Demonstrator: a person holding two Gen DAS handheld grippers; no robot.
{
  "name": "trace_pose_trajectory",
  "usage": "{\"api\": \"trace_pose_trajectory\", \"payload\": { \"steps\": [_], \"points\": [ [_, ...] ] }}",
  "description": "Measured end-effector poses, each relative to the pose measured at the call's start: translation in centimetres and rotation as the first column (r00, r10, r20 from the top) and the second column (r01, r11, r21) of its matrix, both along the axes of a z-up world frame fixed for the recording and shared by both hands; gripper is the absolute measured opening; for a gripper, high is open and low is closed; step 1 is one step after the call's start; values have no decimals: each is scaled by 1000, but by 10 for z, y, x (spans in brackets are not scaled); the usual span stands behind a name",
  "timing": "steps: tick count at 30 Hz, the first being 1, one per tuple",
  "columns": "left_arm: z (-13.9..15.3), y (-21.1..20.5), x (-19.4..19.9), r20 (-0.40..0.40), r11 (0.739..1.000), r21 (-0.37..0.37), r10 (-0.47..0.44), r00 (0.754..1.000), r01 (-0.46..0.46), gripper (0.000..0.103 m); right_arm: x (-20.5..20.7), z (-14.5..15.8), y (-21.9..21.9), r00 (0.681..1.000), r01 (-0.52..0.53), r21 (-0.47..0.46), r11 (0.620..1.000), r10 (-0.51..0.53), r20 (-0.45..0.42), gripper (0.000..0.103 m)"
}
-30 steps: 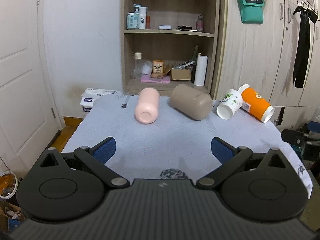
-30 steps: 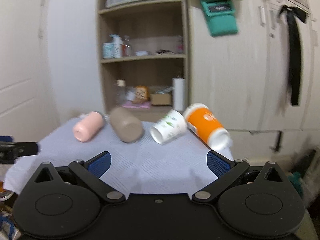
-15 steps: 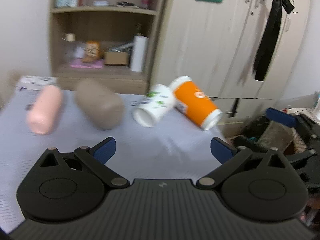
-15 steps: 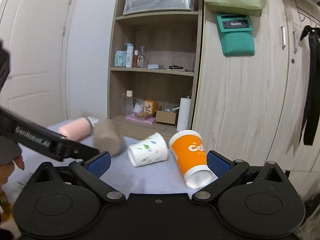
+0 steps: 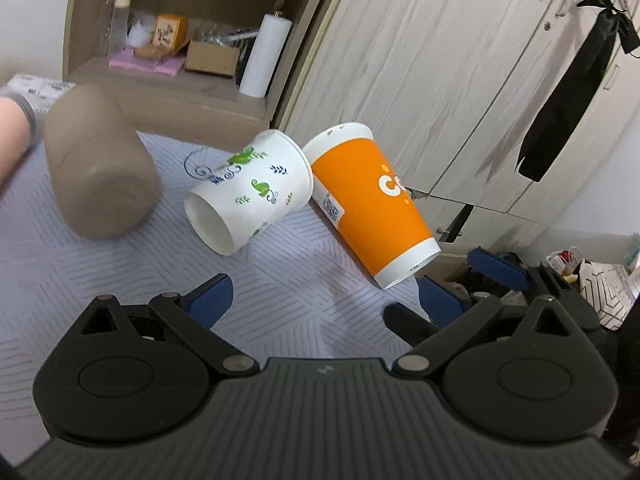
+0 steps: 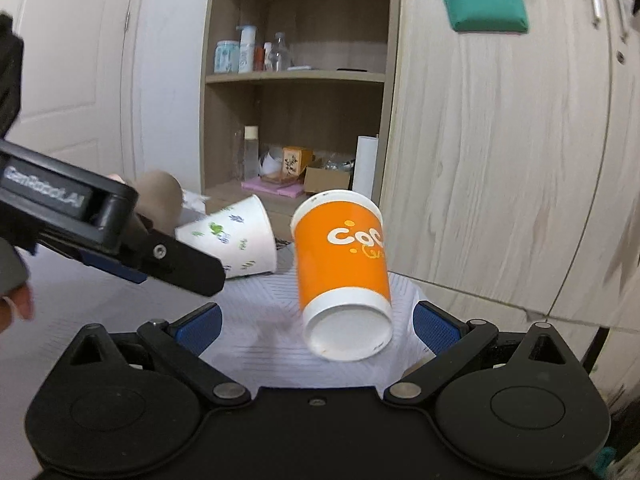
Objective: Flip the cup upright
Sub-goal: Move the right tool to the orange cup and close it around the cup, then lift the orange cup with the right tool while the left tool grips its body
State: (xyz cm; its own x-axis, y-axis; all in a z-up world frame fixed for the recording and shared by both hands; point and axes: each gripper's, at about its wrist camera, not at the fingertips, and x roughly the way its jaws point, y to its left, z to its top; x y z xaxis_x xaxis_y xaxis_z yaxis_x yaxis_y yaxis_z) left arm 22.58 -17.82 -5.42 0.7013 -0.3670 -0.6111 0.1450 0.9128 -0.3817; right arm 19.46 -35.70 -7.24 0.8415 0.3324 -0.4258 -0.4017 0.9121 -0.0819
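The orange cup (image 6: pixel 344 268) lies on its side at the far right corner of the bench (image 5: pixel 280 280), which is covered in a pale striped cloth. Its open mouth faces the right tool (image 6: pixel 316 326), and its closed base points toward the wooden cabinet doors (image 6: pixel 500 160). The right tool stands wide, its blue pads (image 6: pixel 434 326) spread to either side of the cup's rim without touching it (the cup's mouth sits roughly between them in the right wrist view).

Just beside the orange cup, touching it near the base end, lies a white cup (image 5: pixel 250 190) printed with green leaves, also on its side with its mouth toward the near-left. Further left rests a taupe cup (image 5: pixel 100 164), tipped over too, its flat bottom facing the left wrist camera. A pink object (image 5: pixel 12 128) shows at the frame's left edge, cut off.

The left tool (image 5: pixel 324 304) hovers above the cloth near the cups, likewise wide and holding nothing. In the right wrist view its body (image 6: pixel 108 236) crosses the left side, partly in front of the white and taupe cups.

Behind the bench stands an open shelf (image 6: pixel 296 76) with bottles, a paper roll and small boxes.
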Motion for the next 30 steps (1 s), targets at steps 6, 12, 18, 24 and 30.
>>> {"api": "trace_pose_trajectory", "payload": {
  "steps": [6,12,18,24,30],
  "points": [
    [-5,-2,7,-5,1000,-4,23,1000,-23,100,33,-11,7,999,18,-63,998,-19,-27,102],
    [-5,-3,10,-4,1000,12,18,1000,-18,100,39,-14,20,998,38,-142,989,-45,-44,78],
    [-4,-2,11,-6,1000,-5,-2,1000,1,100,19,-6,22,994,107,-182,977,-107,9,69],
    [-6,-2,7,-32,998,-48,-41,999,40,100,-10,4,25,992,122,-172,977,-124,-1,69],
    [-7,3,4,-57,990,-115,-86,995,79,100,-41,8,30,976,205,-140,969,-212,-42,69]
  ]
}}
